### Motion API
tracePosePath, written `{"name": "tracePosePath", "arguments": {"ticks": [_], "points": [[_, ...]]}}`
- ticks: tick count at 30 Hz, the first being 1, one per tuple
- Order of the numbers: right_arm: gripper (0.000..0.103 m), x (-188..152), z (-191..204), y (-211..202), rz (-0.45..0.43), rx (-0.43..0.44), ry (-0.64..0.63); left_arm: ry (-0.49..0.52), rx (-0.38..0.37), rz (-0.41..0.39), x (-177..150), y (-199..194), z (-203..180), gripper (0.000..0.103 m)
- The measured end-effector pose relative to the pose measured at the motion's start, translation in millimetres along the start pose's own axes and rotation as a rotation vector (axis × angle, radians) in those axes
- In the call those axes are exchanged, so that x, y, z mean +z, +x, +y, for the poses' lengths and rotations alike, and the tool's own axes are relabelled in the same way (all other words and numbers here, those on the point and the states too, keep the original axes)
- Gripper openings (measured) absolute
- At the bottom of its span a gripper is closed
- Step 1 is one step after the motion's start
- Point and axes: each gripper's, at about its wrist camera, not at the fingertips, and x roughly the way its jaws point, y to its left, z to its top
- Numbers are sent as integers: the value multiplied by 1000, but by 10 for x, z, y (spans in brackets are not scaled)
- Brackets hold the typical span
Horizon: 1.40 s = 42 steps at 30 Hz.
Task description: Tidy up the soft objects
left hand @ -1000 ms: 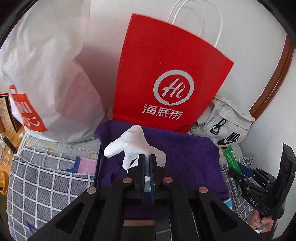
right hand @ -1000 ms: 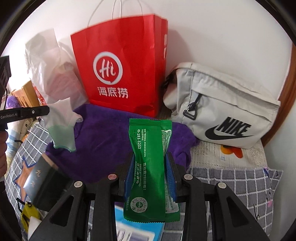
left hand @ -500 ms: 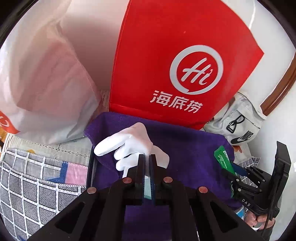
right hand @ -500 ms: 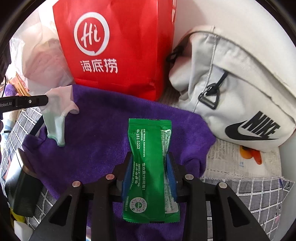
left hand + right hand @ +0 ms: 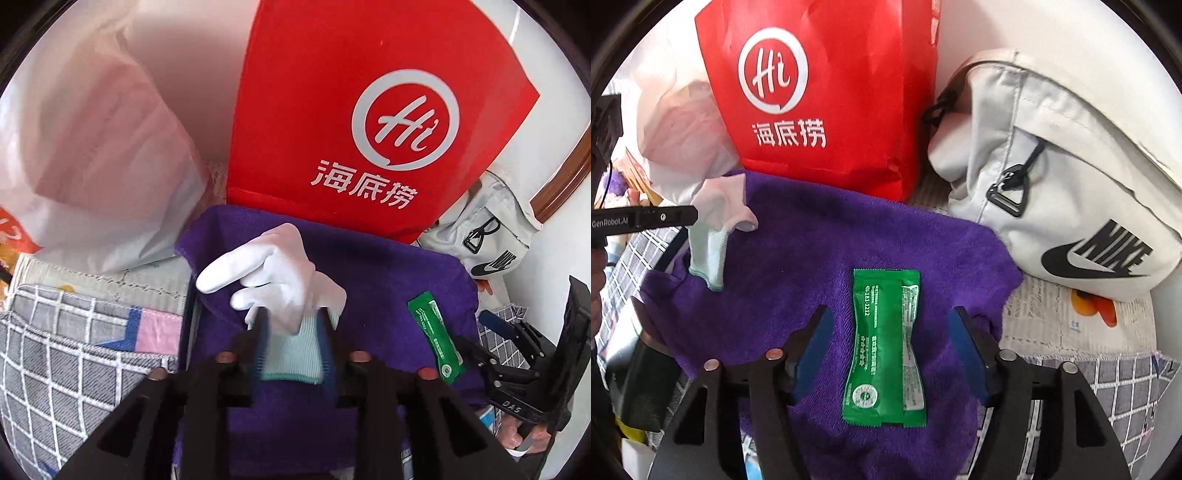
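Left wrist view: the left gripper (image 5: 291, 339) hangs over a purple towel (image 5: 388, 280) and its jaws are opening; the pale green cuff of a white glove (image 5: 280, 266) sits in the gap between them, and the blue pads look just clear of it, though it's blurry there; the glove's fingers point up and to the left, lying on the towel; further right on the same towel is a green sachet (image 5: 436, 338), tilted, with the right gripper (image 5: 491, 350) just beside it; behind everything stands a red paper bag (image 5: 332, 110), a white plastic bag (image 5: 92, 147) to its left, a grey Nike pouch (image 5: 487, 236) to its right; a checked cloth (image 5: 74, 362) covers the surface on the left.

Right wrist view: the right gripper (image 5: 890, 354) has its jaws spread wide and opening; the green sachet (image 5: 886, 343) lies flat on the purple towel (image 5: 849, 240) between the fingers, touching neither pad; off to the left the left gripper's black finger reaches in beside the white glove (image 5: 720, 218), cuff drooping onto the towel; the red paper bag (image 5: 827, 92) stands at the towel's far edge, the grey Nike pouch (image 5: 1071, 166) leans beside it at right.
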Motion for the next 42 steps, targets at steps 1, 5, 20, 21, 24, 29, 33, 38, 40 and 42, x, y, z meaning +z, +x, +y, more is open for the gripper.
{"name": "tracePosePath", "arguments": {"ticks": [1, 5, 20, 21, 24, 29, 33, 38, 40, 42], "points": [[71, -9, -8, -61, -6, 4, 18, -2, 9, -6, -8, -40, 5, 38], [86, -88, -8, -355, -42, -30, 50, -17, 45, -39, -91, -310, 35, 55], [87, -866, 309, -1533, -134, 76, 137, -57, 47, -205, -1117, -1456, 208, 67], [87, -937, 328, -1591, -138, 96, 149, -51, 50, -200, -1177, -1474, 218, 67], [87, -1153, 404, -1796, -171, 139, 169, -46, 84, -166, -1394, -1512, 307, 67], [87, -1419, 547, -1972, -192, 129, 204, 4, 82, -149, -1684, -1536, 447, 67], [87, -1579, 621, -1938, -185, 113, 248, 18, 83, -115, -1852, -1504, 578, 67], [87, -1757, 879, -1888, -168, 37, 166, 79, 106, -114, -2041, -1555, 664, 67], [87, -1809, 953, -1889, -162, 47, 155, 81, 101, -100, -2070, -1570, 699, 67], [85, -1850, 996, -1890, -153, 43, 157, 89, 94, -96, -2087, -1586, 712, 67]]}}
